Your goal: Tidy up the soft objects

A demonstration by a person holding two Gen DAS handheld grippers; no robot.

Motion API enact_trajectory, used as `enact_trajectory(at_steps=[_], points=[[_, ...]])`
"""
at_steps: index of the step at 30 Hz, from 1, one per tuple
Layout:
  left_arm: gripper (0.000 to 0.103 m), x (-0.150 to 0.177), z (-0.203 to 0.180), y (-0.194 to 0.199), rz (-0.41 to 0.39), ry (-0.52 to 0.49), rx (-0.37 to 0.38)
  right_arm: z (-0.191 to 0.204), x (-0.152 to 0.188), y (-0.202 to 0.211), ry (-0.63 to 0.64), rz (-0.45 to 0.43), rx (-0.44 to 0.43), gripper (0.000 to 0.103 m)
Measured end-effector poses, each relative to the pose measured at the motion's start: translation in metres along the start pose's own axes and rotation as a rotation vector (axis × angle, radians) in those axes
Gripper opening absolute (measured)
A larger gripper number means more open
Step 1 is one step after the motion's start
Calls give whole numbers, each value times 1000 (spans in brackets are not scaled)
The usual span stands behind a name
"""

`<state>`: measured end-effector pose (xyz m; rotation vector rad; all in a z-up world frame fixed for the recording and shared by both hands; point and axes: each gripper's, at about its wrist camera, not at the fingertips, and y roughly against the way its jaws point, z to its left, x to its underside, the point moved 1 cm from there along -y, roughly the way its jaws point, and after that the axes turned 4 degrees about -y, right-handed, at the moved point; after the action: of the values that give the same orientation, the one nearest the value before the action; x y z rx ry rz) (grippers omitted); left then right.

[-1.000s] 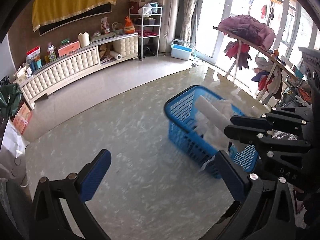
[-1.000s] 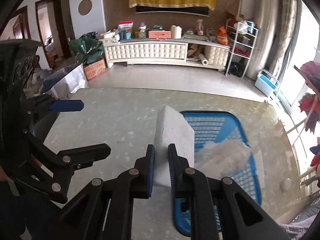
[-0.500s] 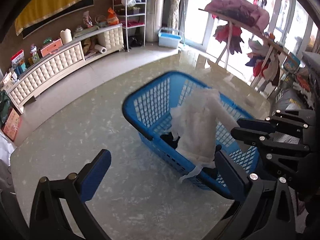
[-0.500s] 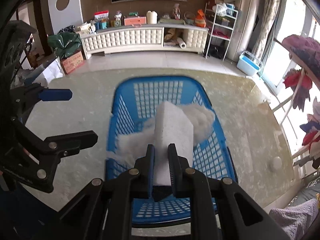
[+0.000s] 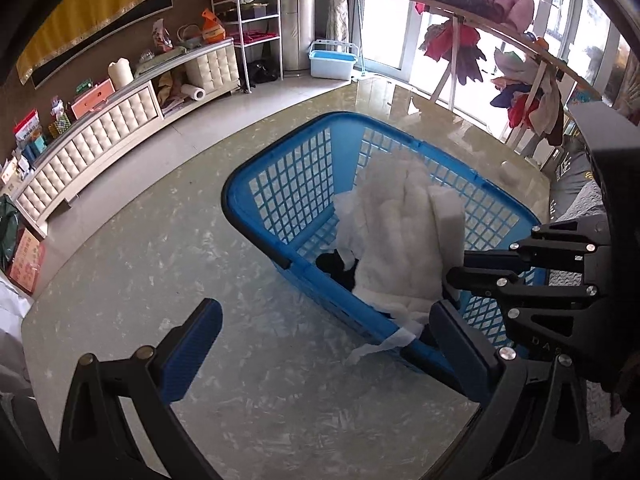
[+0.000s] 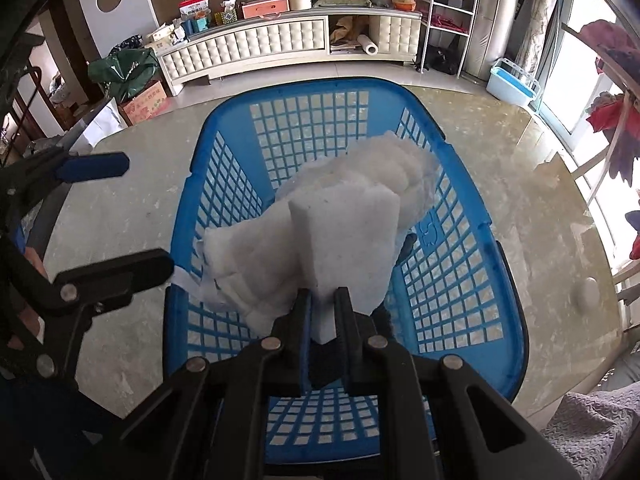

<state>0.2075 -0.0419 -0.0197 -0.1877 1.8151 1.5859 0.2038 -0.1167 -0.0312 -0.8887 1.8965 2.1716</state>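
Observation:
A blue lattice basket (image 6: 472, 216) (image 5: 280, 184) stands on the marble table. Inside it lies a fluffy white padded cloth (image 6: 372, 168) (image 5: 396, 236) over something black (image 5: 334, 266). My right gripper (image 6: 322, 300) is shut on a white foam block (image 6: 348, 236), which hangs low inside the basket and touches the cloth. In the left wrist view the same block (image 5: 448, 216) shows at the right, gripped by the black right gripper (image 5: 452, 276). My left gripper (image 5: 324, 340) stands wide open at the basket's near wall, one blue finger (image 5: 192, 344) over the table, nothing between the fingers.
A white strip (image 5: 380, 346) hangs over the basket's near rim. Beyond the table are a long white cabinet (image 6: 256, 44), a metal rack (image 6: 448, 4), a light-blue tub (image 5: 332, 62) and a clothes rack (image 5: 480, 4). A grey cloth (image 6: 592, 424) lies at the table's right edge.
Both grippers came down and closer to the basket. The foam block went from above the table beside the basket to low inside it, against the white cloth.

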Motion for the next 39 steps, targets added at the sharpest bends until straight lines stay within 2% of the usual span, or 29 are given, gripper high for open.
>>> enact_trajectory(at_steps=[6,10,11,17,19,22,25,31,39], points=[[103,3,-4,5,-7,-12,1,-7,8,7,14,-19,31,14],[103,5,-4,11,-20,-17,-5,-10,14,14,-4,-30,13,37],[103,6,-4,13,-23,-17,-4,-11,14,15,-6,-32,9,39],[103,12,-5,24,-43,3,-4,-13,21,36,-19,-67,-4,69],[103,13,-5,30,-57,17,-3,-14,24,46,-25,-92,-4,82],[103,14,-8,43,-82,27,-22,-13,27,64,-31,-144,-13,90],[103,15,-8,68,-158,63,-25,-9,30,89,-32,-233,14,100],[103,20,-16,119,-300,98,-150,-6,32,131,-59,-374,18,103],[103,30,-21,168,-409,153,-245,13,34,171,-7,-573,55,103]])
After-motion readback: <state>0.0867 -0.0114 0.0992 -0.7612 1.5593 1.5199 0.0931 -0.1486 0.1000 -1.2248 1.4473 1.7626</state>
